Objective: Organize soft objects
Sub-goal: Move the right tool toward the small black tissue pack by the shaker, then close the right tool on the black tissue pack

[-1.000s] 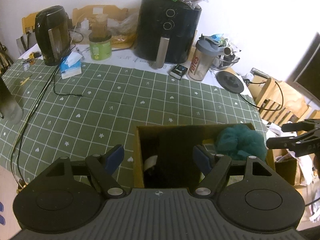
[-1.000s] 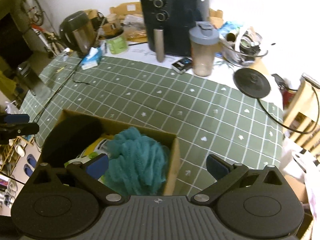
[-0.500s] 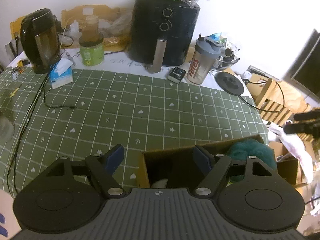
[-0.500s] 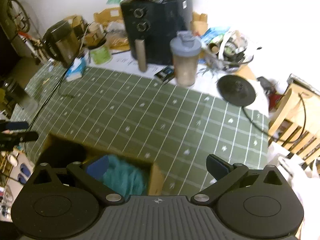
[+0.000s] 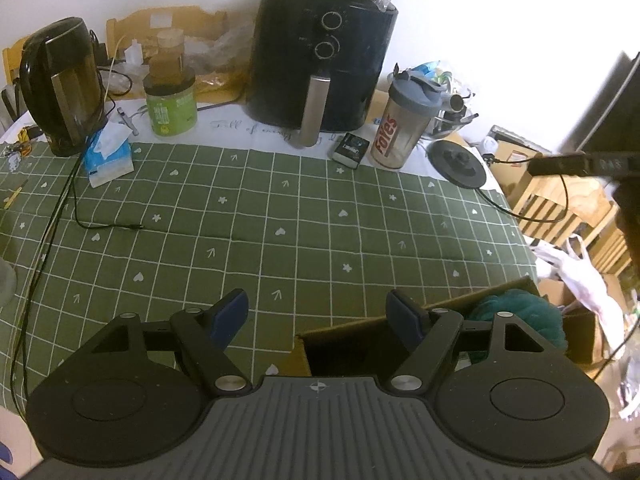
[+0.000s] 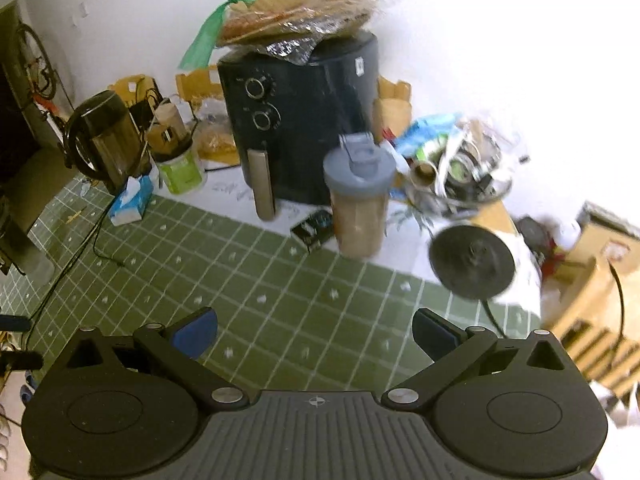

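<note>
A cardboard box (image 5: 400, 322) stands on the near right part of the green checked tablecloth (image 5: 256, 216). A teal fluffy bath puff (image 5: 524, 320) lies in its right end, partly hidden by my left gripper's right finger. My left gripper (image 5: 318, 318) is open and empty, held above the box's near left side. My right gripper (image 6: 316, 334) is open and empty, above bare tablecloth (image 6: 280, 288); the box is out of its view. The right gripper's tip shows in the left wrist view at the far right (image 5: 560, 164).
Along the back stand a black kettle (image 5: 60, 84), a tissue pack (image 5: 108, 156), a green tub (image 5: 170, 108), a black air fryer (image 5: 320, 68), a shaker bottle (image 5: 404, 124) and a round black kettle base (image 5: 458, 162). A black cable (image 5: 60, 208) trails over the left side.
Both grippers have pulled back and up from the box. The box has slid to the bottom of the left wrist view and out of the right wrist view. Both stay open.
</note>
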`<state>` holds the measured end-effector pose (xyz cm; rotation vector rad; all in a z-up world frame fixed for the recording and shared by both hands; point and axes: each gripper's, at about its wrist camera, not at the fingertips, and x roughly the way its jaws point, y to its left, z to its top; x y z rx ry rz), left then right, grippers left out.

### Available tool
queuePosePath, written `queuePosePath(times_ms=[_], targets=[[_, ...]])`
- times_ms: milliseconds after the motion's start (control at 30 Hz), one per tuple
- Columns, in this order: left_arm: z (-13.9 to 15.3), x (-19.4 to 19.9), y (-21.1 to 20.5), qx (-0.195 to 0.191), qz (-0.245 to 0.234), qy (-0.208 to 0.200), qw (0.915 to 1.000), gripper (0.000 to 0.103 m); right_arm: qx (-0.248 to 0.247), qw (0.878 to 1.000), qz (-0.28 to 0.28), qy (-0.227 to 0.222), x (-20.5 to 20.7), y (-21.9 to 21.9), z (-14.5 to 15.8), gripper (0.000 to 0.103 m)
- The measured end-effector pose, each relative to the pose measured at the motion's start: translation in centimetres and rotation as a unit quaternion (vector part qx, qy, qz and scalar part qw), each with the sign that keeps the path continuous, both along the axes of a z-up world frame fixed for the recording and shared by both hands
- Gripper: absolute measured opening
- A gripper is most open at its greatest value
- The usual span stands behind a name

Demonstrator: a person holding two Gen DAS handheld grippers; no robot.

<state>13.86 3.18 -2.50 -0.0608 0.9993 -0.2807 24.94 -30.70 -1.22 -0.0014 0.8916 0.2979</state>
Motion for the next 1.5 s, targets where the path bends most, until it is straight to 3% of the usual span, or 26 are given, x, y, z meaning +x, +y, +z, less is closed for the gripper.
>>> queuePosePath(times_ms=[533,800,867,1133,1400,1500], targets=[[-1.0,0.5,1.3,-0.011,0.014,0.007,0.9998,0.076,-0.042,0.992,0.114,-0.017,7.6,5.4,-6.7,0.103],[-1.5,0.1,2.0,-0.018,0.027,0.014,0.9994,0.076,-0.029,0.991,0.127,-0.013,11.0,7.4,-11.2,0.101],[-1.6,-0.1,2.4,-0.017,0.033,0.018,0.9991,0.076,-0.028,0.992,0.123,-0.011,11.9,8.0,-12.5,0.092],[-2.5,-0.9,4.0,-0.023,0.07,0.039,0.9966,0.076,-0.032,0.996,0.083,0.0,15.3,10.0,-17.1,0.078],[-3.1,-1.3,5.4,-0.017,0.095,0.058,0.9936,0.076,-0.062,0.998,0.029,-0.005,18.7,11.0,-20.8,0.051],[-3.2,-1.2,5.8,-0.015,0.102,0.062,0.9927,0.076,-0.07,0.997,0.023,-0.007,19.5,11.4,-21.8,0.034]])
